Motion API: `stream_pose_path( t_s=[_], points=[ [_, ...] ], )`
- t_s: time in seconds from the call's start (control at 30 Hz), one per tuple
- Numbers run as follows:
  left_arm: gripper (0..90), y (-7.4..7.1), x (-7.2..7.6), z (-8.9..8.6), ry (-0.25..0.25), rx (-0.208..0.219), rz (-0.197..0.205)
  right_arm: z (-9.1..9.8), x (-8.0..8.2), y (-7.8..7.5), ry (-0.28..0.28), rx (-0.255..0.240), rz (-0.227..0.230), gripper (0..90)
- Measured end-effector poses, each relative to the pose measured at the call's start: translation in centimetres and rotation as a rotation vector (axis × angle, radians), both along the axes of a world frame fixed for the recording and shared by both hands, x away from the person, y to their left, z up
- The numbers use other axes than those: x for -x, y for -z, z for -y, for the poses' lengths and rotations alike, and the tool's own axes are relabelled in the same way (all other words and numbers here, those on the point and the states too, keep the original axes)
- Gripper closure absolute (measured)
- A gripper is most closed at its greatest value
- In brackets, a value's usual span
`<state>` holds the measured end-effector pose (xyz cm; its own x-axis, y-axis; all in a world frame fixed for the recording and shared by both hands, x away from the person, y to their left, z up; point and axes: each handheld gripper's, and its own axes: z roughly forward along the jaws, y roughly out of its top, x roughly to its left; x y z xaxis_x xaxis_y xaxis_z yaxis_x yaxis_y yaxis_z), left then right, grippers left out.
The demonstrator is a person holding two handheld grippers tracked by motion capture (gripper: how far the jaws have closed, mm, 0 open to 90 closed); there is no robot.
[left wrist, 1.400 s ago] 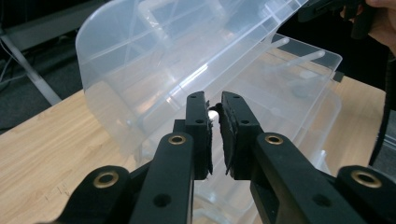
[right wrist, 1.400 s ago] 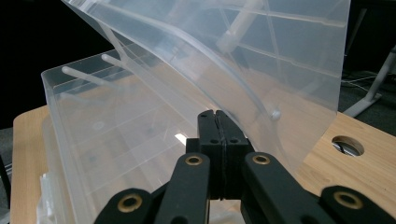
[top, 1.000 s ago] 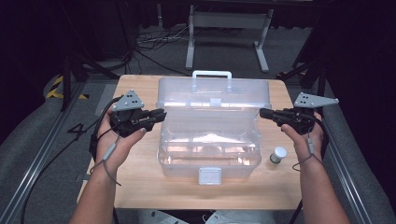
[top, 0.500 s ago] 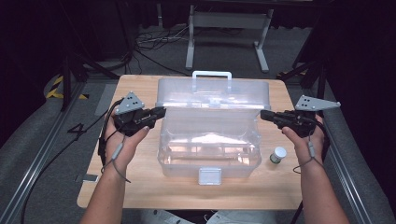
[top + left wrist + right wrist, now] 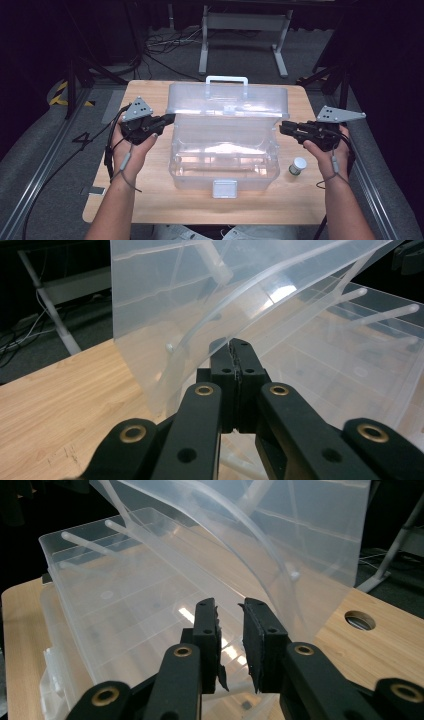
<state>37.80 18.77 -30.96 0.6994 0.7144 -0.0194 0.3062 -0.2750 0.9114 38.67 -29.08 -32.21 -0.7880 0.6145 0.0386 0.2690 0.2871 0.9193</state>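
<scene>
Clear plastic box [image 5: 225, 150] sits between both tools, lid up. Left gripper [image 5: 235, 347] jaws closed together, just closed, nothing between; tip at the lid's side edge. Right gripper [image 5: 230, 611] jaws apart, just opening, empty, beside the opposite lid edge. Box looks light, thin-walled, flexy, slick; grip lid side edges or handle [image 5: 227, 80].

my left gripper [image 5: 170, 118] points level toward the right, jaws pressed tight together after just closing, my left hand [image 5: 134, 145] cupped beneath it. my right gripper [image 5: 283, 128] points level toward the left, its jaws just opening to a narrow gap, my right hand [image 5: 326, 150] gripping from below.
</scene>
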Motion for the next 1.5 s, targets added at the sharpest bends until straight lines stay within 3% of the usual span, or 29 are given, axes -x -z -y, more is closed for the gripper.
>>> stream_pose_path(
  t_s=[0.07,0.27,0.47,0.63,0.87,1.03,1.2,1.27,1.37,1.5],
  points=[
    [90.0,0.0,-0.1,-0.1,-0.002,0.008,0.003,0.3,0.2,0.0,0.016,-0.003,0.003,72.6],
    [89.9,0.0,-0.4,-0.2,0.005,0.025,0.002,0.6,0.6,0.3,0.162,0.006,0.009,58.4],
    [89.8,0.0,-0.7,-0.3,0.007,0.024,0.000,0.5,0.5,0.8,0.210,-0.034,0.004,55.0],
    [89.7,0.0,-0.7,-0.3,0.009,0.023,-0.004,-0.4,0.0,1.5,0.259,-0.026,-0.028,48.5],
    [89.5,0.0,-0.7,-0.4,0.009,0.019,-0.005,-1.6,-0.7,1.7,0.213,0.003,0.052,49.9],
    [89.4,0.1,-0.6,-0.3,0.004,0.018,-0.005,-2.6,-1.2,1.8,0.262,-0.009,0.073,45.6],
    [88.8,0.1,-0.4,-0.2,0.003,0.015,-0.007,-3.6,-1.3,1.8,0.362,-0.080,0.137,43.8],
    [88.3,0.1,-0.3,-0.2,0.003,0.010,-0.009,-3.8,-1.3,1.7,0.393,-0.107,0.163,48.2],
    [87.9,0.1,-0.1,-0.1,0.000,0.002,-0.012,-4.0,-1.4,1.6,0.427,-0.085,0.205,54.1],
    [86.7,0.4,0.2,-0.3,0.004,0.017,-0.018,-4.1,-1.6,1.6,0.441,-0.143,0.231,58.1]
  ],
)
